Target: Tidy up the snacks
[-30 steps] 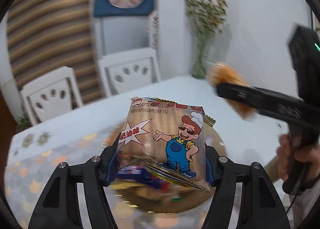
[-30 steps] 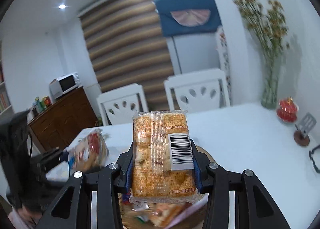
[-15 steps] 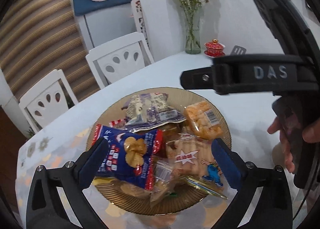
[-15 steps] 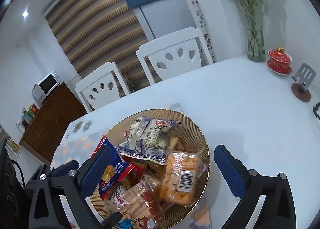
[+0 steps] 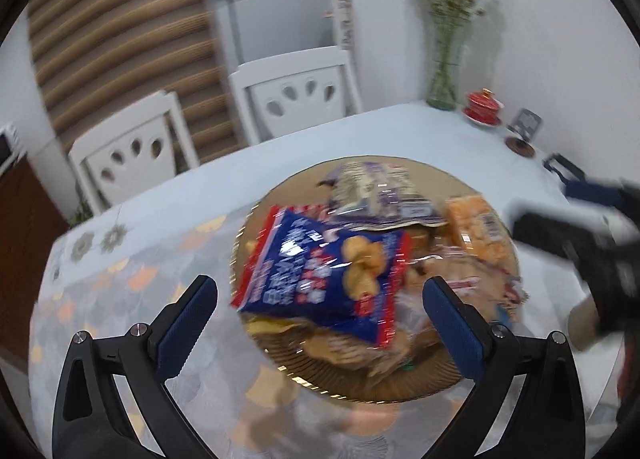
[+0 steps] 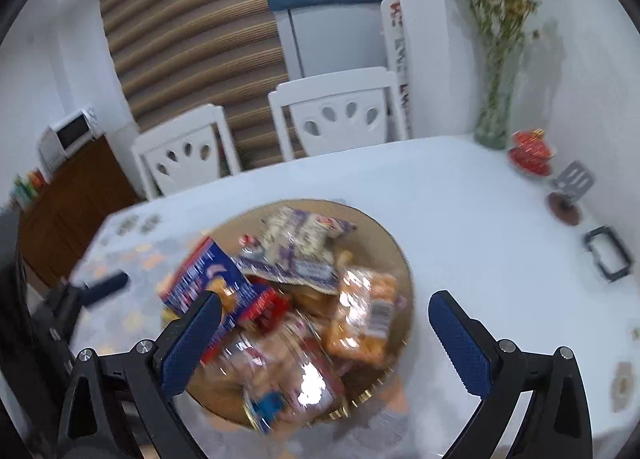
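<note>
A round golden-brown plate [image 5: 360,393] [image 6: 400,255] on the table holds a heap of snack packs. On the heap lie a blue and red bag [image 5: 320,271] [image 6: 204,279], a purple and white pack [image 5: 376,195] [image 6: 300,239], an orange pack with a barcode [image 5: 480,231] [image 6: 364,315] and a cartoon-printed pack [image 6: 288,375]. My left gripper [image 5: 320,291] hangs open above the plate's near side, holding nothing. My right gripper [image 6: 324,303] is open too, over the same heap. Each gripper shows blurred at the edge of the other's view.
Two white chairs [image 6: 332,115] stand behind the table. At the back right are a glass vase of dried flowers [image 6: 496,115], a red lidded cup [image 6: 530,151], a small stand [image 6: 570,187] and a black clip [image 6: 606,253]. A wooden cabinet with a microwave [image 6: 66,135] is at the left.
Both grippers have let go of the packs they held, the cartoon pack and the orange pack. Those packs now lie on the plate. Both jaws have gone wide and both grippers have sunk.
</note>
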